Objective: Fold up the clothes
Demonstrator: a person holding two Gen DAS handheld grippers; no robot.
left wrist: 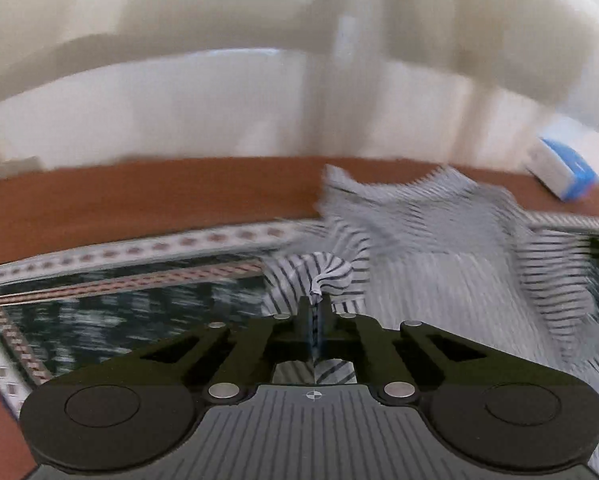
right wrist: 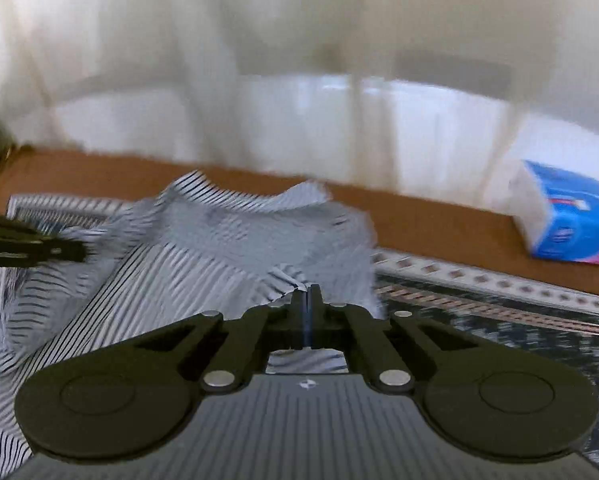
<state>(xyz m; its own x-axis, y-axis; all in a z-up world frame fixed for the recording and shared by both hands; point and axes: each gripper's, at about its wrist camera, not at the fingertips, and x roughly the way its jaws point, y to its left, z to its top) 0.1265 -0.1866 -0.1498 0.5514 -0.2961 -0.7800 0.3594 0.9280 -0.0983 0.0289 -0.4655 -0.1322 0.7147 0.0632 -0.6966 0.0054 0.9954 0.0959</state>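
- Left tongs (left wrist: 314,307) clenched on bunched edge of striped shirt (left wrist: 431,240).
- Right tongs (right wrist: 307,295) pinched same shirt's fabric.
- Shirt draped over patterned rug (left wrist: 111,296); tissue pack (right wrist: 571,216) apart.

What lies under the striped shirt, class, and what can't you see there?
Under the striped shirt lies a dark patterned cloth with a pale border, spread over the brown table. Whatever lies beneath the shirt's middle is covered.
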